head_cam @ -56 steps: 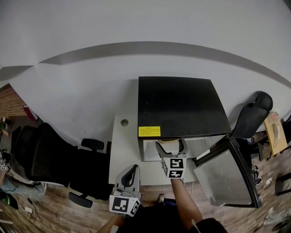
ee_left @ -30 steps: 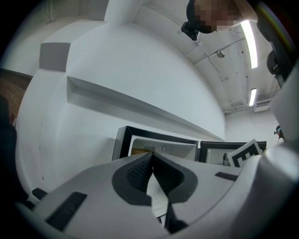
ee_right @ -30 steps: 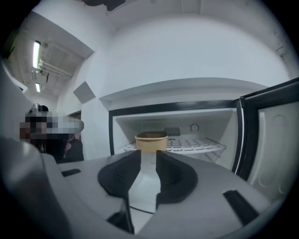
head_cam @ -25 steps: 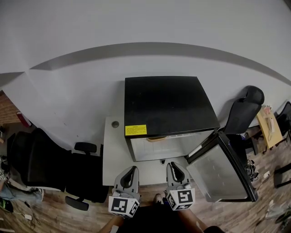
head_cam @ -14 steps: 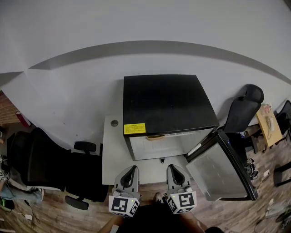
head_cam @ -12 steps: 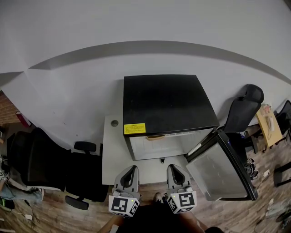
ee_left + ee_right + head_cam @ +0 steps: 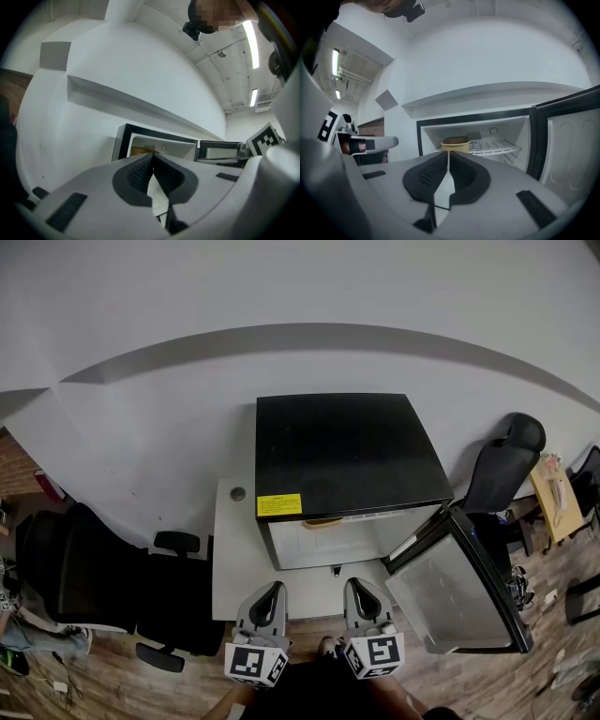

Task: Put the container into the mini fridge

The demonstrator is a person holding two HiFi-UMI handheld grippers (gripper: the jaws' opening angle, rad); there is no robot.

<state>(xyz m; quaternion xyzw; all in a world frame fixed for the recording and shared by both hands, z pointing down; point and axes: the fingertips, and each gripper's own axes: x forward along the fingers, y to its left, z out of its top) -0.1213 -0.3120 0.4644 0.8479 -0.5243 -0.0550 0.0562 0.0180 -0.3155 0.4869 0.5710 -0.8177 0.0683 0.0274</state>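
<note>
l hand-held gripper (image 7: pixel 152 157) & r hand-held gripper (image 7: pixel 448 157) pressed together; round tan container (image 7: pixel 455 145) in mini fridge (image 7: pixel 347 456).

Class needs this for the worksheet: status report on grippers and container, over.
Both shut and empty: left gripper, right gripper. Task's container sits inside the mini fridge. Fridge door open, nothing blocking.
</note>
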